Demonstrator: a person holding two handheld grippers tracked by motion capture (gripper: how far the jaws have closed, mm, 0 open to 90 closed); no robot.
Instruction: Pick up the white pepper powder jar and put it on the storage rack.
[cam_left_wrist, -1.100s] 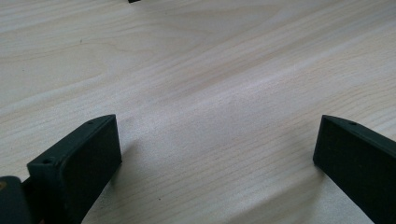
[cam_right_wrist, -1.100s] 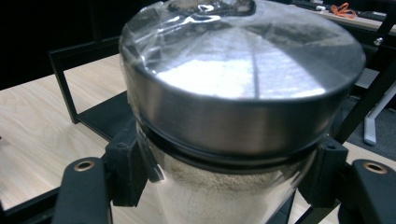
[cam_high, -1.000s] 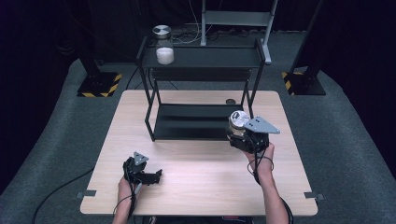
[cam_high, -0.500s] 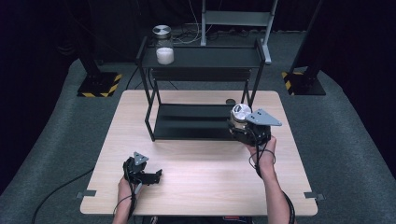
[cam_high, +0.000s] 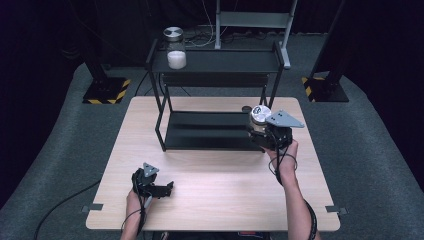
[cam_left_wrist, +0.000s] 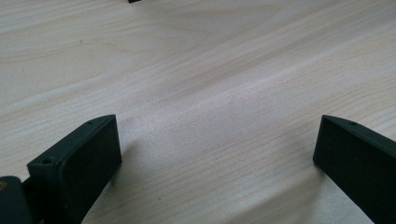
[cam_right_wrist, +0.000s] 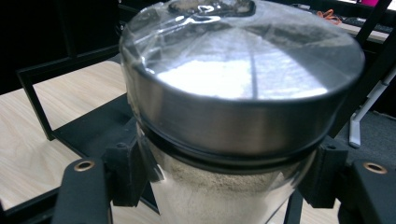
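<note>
Right hand-held gripper (cam_high: 264, 131) clamped on jar (cam_high: 259, 119) | carried farther toward rack (cam_high: 215, 131) | left hand-held gripper (cam_high: 161, 189) open, unmoved

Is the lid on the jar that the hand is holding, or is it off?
On. The shiny metal lid sits over the top of the jar, which the right gripper grips by its sides.

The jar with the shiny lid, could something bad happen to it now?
Maybe. The right claw grips the jar just below its metal lid, up in the air, so it could slip and fall onto the table. It is also close to the black rack, beside the right post, so it might bump the frame. The left claw sits open on the table, too far away to catch it.
</note>
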